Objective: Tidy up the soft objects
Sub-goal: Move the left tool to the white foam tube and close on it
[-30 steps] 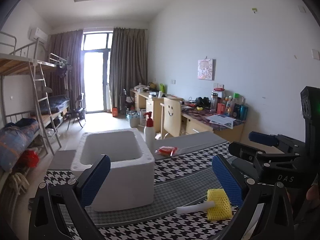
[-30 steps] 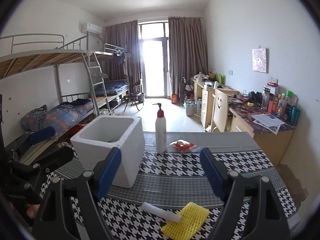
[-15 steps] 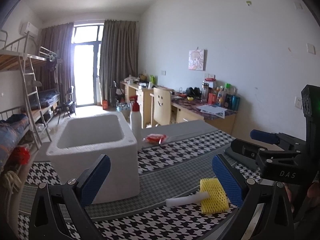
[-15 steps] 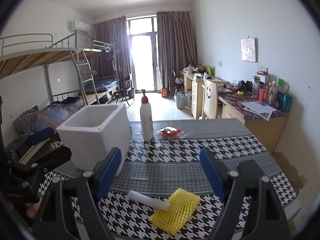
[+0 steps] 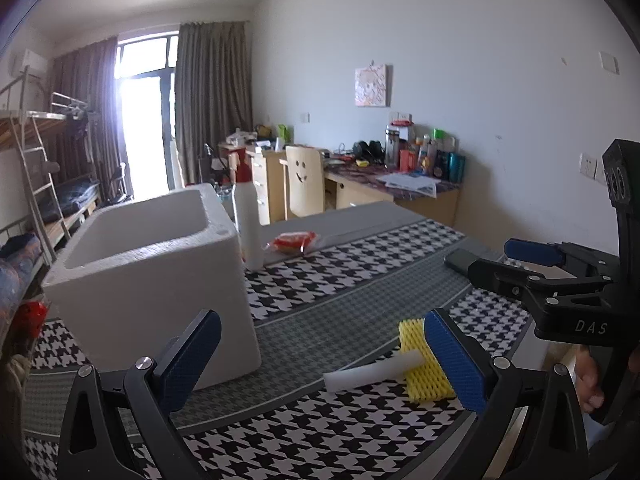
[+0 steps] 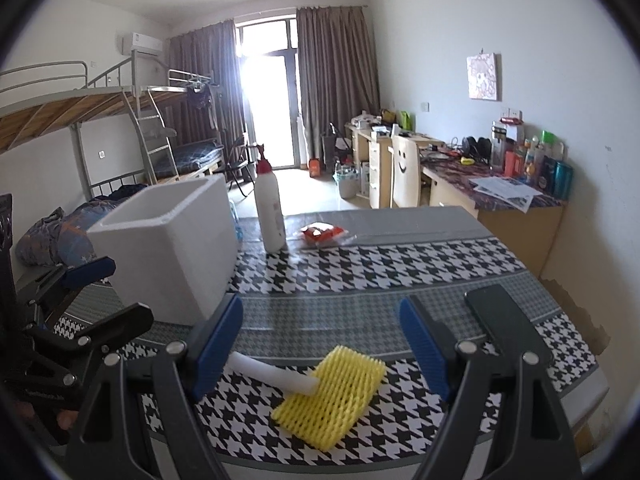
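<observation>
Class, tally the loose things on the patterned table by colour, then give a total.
White: 3, box, bottle, foam stick
Yellow: 1, foam net
Red: 1, packet
Black: 1, phone
Total: 6

a yellow foam net sleeve [image 6: 332,396] lies flat on the houndstooth worktop [image 6: 400,272], near its front edge. a white foam stick [image 6: 274,372] rests across the sleeve's left end, touching it. the open white foam box [image 6: 172,248] stands upright, well apart, back left

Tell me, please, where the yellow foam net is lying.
The yellow foam net lies on the table's near edge, under a white foam stick, right of the foam box.
</observation>
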Demonstrator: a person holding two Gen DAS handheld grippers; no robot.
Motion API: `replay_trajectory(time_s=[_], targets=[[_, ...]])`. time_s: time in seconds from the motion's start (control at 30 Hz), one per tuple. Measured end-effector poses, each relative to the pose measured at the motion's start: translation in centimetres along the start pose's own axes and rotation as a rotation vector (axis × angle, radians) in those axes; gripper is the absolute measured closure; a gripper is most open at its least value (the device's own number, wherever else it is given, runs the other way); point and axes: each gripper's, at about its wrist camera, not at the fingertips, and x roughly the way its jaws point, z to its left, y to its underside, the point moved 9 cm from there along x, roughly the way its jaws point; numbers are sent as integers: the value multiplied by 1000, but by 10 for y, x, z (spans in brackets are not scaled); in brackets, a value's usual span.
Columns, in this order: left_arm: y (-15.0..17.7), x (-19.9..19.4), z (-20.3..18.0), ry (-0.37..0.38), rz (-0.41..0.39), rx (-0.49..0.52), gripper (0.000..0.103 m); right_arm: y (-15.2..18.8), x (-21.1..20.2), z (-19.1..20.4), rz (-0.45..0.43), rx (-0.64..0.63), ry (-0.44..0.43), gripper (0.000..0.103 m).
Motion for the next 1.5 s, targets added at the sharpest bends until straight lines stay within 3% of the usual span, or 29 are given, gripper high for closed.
replay_trajectory(time_s=[0.4, 1.23, 1.5], targets=[[14, 27, -9, 27, 81, 42, 1, 20, 9, -14, 49, 38, 32, 19], [34, 64, -30, 96, 175, 129, 1, 53, 25, -38, 133, 97, 72, 19], [47, 78, -38, 133, 233, 165, 7, 63, 31, -43, 160, 106, 74, 19]])
